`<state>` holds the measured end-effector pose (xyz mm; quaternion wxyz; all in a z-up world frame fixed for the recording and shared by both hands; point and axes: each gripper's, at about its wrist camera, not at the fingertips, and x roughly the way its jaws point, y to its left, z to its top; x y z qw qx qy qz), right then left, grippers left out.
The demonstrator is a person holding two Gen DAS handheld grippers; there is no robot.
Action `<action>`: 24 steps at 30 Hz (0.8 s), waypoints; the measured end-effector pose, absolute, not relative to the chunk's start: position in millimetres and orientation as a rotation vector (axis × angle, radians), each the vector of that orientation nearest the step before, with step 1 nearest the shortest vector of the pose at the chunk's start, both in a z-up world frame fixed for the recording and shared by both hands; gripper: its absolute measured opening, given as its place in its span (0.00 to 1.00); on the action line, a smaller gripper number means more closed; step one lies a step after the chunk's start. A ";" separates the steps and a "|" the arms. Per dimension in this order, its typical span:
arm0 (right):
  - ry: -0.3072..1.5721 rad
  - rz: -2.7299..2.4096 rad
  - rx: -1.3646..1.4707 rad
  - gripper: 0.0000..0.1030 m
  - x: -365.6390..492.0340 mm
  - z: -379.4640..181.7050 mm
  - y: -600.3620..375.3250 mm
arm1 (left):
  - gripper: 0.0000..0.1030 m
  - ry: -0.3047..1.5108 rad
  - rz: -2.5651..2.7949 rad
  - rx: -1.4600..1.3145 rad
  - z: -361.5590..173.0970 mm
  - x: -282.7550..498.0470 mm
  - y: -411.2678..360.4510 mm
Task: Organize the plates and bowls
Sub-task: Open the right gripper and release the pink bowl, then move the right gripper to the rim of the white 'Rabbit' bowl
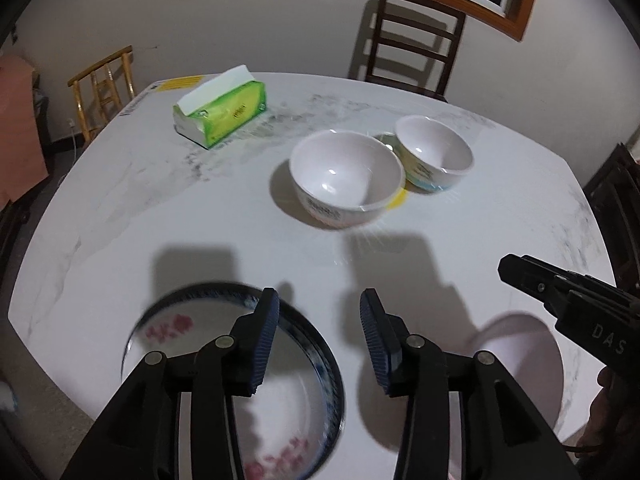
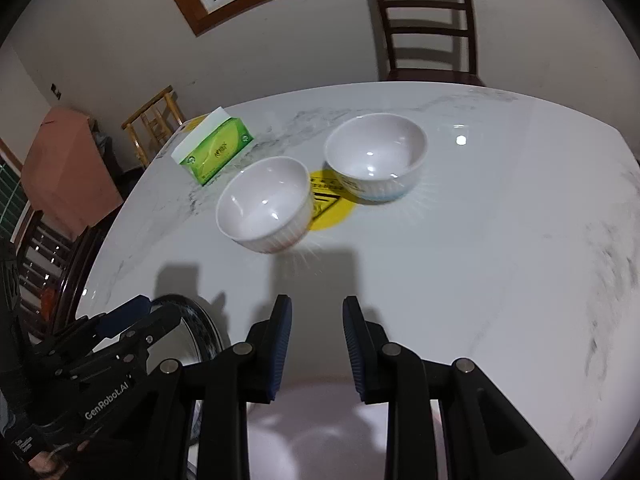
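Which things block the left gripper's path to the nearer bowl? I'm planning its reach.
Nothing visible: bare table lies between the left gripper and the nearer bowl; the tissue pack sits off left.

Open left tool (image 1: 319, 336) above plate (image 1: 296, 392)

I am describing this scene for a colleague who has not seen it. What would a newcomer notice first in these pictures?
Two empty white bowls, the nearer bowl and the farther bowl, stand close together mid-table, with a round yellow sticker between them. Behind them to the left lies a green tissue pack. At the near edge, the open left gripper hovers by a dark-rimmed plate.
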<state>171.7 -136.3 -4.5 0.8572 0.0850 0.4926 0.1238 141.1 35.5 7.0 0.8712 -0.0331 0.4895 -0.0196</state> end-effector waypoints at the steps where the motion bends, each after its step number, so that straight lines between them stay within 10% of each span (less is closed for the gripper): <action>1: 1.038 0.264 0.176 0.26 177.7 -4.0 -133.8 | 0.39 1.024 -0.035 -0.078 7.2 145.6 38.5; 24: 1.177 0.273 0.172 0.26 298.7 -52.2 -94.4 | 0.38 1.117 0.021 -0.248 -32.9 266.7 78.1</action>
